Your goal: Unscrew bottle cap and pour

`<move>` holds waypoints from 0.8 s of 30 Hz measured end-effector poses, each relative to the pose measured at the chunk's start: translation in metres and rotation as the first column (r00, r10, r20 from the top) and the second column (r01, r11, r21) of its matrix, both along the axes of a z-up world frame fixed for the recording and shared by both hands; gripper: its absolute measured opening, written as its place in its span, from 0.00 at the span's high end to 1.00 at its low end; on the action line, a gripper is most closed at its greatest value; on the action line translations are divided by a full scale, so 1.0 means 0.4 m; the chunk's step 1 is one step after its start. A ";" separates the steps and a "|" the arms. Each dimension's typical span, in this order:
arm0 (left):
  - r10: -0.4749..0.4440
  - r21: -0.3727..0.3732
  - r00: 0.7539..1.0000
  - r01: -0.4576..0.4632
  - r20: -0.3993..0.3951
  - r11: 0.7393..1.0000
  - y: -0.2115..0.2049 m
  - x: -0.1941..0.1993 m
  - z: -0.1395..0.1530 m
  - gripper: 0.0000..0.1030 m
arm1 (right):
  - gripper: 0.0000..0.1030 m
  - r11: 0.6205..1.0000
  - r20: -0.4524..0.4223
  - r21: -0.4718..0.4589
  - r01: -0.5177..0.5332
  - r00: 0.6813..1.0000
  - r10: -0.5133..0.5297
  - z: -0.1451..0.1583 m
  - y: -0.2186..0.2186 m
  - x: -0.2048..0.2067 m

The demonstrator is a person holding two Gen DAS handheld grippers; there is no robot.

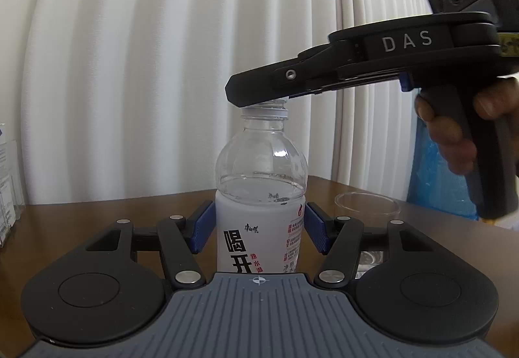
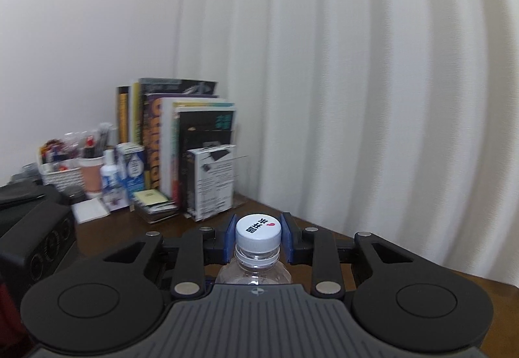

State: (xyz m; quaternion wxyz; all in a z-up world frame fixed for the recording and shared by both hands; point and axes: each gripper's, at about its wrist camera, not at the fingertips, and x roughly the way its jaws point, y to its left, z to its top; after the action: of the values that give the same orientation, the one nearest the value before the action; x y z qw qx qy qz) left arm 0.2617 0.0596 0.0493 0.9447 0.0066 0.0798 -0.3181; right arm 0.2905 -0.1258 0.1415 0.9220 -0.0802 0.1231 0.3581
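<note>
We see the bottle point(image 1: 261, 195) upright on the brown table point(image 1: 97, 212), left gripper point(image 1: 259, 225) clamped on its labelled body with blue pads point(image 1: 202, 225) pressing both sides. Right gripper point(image 2: 258, 236) is clamped on the white cap point(image 2: 258, 229). Table's far edge meets the curtain point(image 1: 162, 49) at 12 o'clock, little room behind. Only the left view shows a clear cup point(image 1: 366, 205) at 3 o'clock of the bottle and a hand point(image 1: 454, 137). Only the right view shows books point(image 2: 181, 143) at 10 o'clock.
</note>
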 end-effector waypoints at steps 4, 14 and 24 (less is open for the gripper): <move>-0.002 0.006 1.000 0.002 0.004 1.000 -0.004 -0.001 0.000 0.42 | 0.69 0.994 -0.034 -0.025 -0.106 0.994 0.105 0.020 -0.020 0.027; -0.007 0.001 1.000 0.007 0.001 1.000 0.001 0.002 0.003 0.42 | 0.69 0.961 -0.049 -0.068 -0.267 0.963 0.264 0.043 -0.035 0.065; -0.009 0.000 1.000 0.009 0.000 1.000 0.009 -0.002 0.004 0.42 | 0.69 0.950 -0.044 -0.043 -0.310 0.950 0.308 0.053 -0.051 0.082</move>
State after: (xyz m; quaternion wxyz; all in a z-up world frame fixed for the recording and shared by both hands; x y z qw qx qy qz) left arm 0.2611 0.0633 0.0511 0.9432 0.0072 0.0796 -0.3223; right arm 0.3234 -0.1462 0.1629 0.8500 -0.1144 0.1348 0.4962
